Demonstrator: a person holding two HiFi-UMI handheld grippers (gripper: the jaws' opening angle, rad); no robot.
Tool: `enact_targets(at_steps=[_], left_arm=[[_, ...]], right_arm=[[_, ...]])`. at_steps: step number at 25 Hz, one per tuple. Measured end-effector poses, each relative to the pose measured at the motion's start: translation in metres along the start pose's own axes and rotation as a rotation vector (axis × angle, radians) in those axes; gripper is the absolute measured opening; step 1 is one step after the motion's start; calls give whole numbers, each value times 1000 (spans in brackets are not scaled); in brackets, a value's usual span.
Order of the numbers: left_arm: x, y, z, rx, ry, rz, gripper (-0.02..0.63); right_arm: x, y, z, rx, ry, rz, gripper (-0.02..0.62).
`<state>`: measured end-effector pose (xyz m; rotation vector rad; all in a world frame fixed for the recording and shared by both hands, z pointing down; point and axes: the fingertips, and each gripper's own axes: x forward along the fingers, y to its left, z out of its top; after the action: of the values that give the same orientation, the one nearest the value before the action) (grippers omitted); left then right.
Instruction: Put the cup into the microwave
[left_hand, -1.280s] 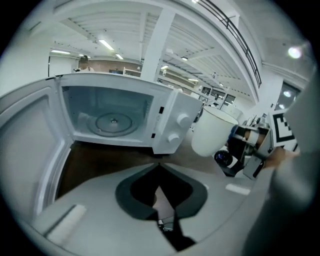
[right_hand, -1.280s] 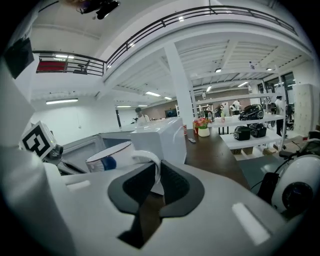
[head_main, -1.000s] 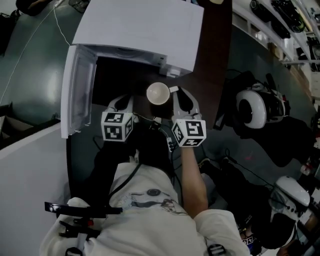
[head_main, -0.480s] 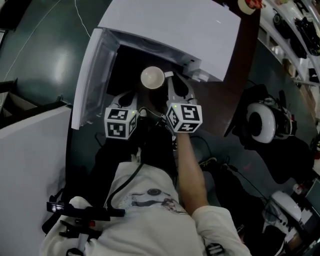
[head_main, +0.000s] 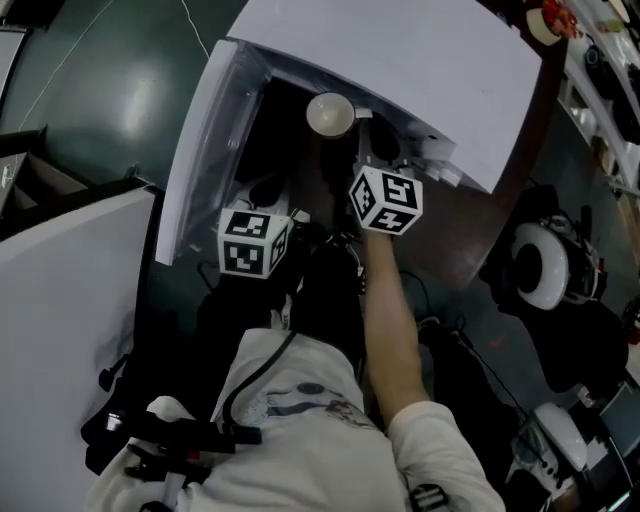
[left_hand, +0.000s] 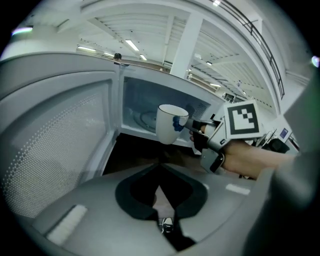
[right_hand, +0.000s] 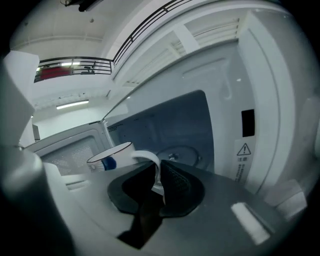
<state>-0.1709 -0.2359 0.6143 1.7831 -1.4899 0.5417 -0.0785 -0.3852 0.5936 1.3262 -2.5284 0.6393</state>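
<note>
The microwave (head_main: 400, 60) stands on the dark table (head_main: 500, 230) with its door (head_main: 205, 150) swung wide to the left, so the whole front of the cavity is open. Inside, the round turntable (right_hand: 175, 155) lies on the cavity floor; nothing else shows on it.

The cup (head_main: 329, 113) is white with a dark rim and a blue mark on its side. It hangs upright, mouth up, right at the cavity's mouth, under the front edge of the microwave's top. It rests on nothing. What is in it cannot be made out. The right tongs (head_main: 362, 128) are clamped on its handle, and the right gripper view shows the white loop pinched between the dark pads (right_hand: 175, 185).

From the left gripper view the cup (left_hand: 170, 123) sits in front of the right half of the opening, with free room between it and the door (left_hand: 55, 140). To the cup's right, the cavity's side wall and the panel with a warning label (right_hand: 243, 162) lie near.

The left tongs (head_main: 266, 190) are closed on nothing. They sit low before the opening, just beside the door's inner face and well apart from the cup.
</note>
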Motion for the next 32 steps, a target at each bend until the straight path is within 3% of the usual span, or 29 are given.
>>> enact_targets(at_steps=[8,21,28,32], left_arm=[[3,0,9,-16,-9,-18,-1],[-1,4,-16,-27,33,-30,0],[-3,1,-21,-30,33,-43,0],[-5,-2,-20,-30,20,-51,-2]], right_arm=[[46,-24,16,51,-68,-119,37],[68,-70,23,178,-179,-432,34],[68,-68,18,112,-147,-417,38],[68,-58,13,83,-105,-352,101]])
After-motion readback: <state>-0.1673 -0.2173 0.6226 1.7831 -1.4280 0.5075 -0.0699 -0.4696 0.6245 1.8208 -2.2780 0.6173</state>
